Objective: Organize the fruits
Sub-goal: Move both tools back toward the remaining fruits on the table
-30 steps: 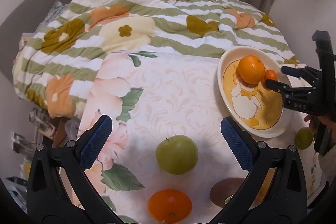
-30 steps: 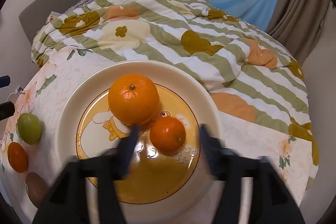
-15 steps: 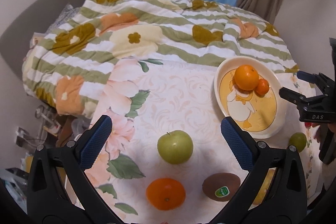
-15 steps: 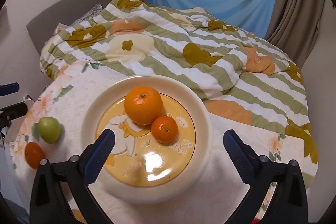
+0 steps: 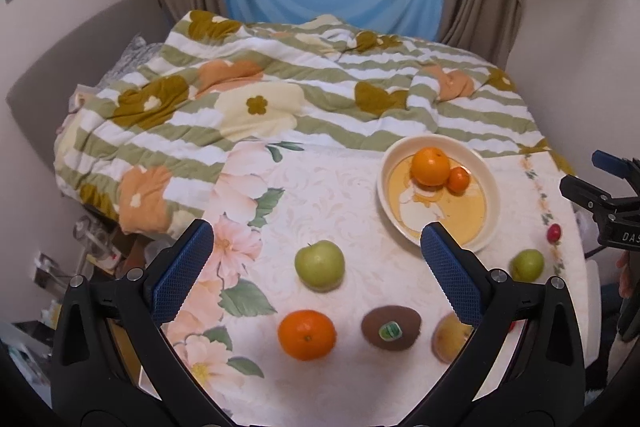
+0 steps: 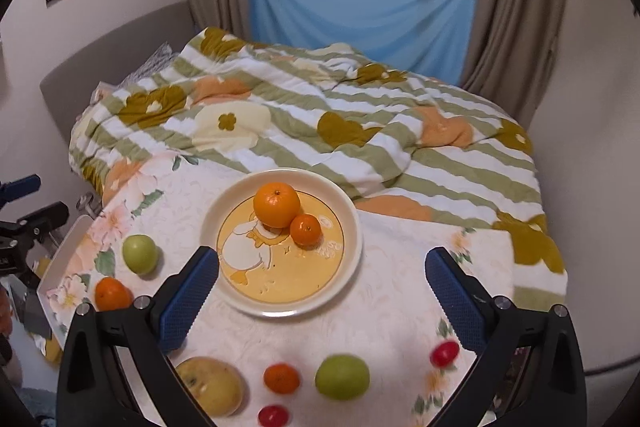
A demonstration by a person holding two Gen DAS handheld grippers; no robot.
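A cream plate (image 6: 352, 227) (image 5: 490, 183) with a duck picture holds a large orange (image 6: 276, 205) (image 5: 430, 166) and a small mandarin (image 6: 305, 230) (image 5: 458, 179). My right gripper (image 6: 320, 291) hangs open above the plate's near rim, holding nothing. My left gripper (image 5: 316, 267) is open and empty over a green apple (image 5: 319, 263) (image 6: 139, 253). On the cloth lie an orange (image 5: 306, 334) (image 6: 112, 293), a kiwi (image 5: 391, 327), a yellow fruit (image 5: 450, 341) (image 6: 210, 385), a second green apple (image 6: 342, 375) (image 5: 528, 265), a small mandarin (image 6: 281, 378) and two red tomatoes (image 6: 444, 353) (image 6: 273, 415).
The table wears a floral cloth (image 5: 320, 203). Behind it a bed carries a striped flower quilt (image 6: 320, 115), with a blue curtain (image 6: 360, 7) beyond. The table edge drops off at the left (image 5: 132, 259) onto clutter. The other gripper shows at the right edge (image 5: 612, 203).
Both grippers have risen and drawn back from the table, so more fruit shows. The right jaws widened around the mandarin and now stand wide open clear of it.
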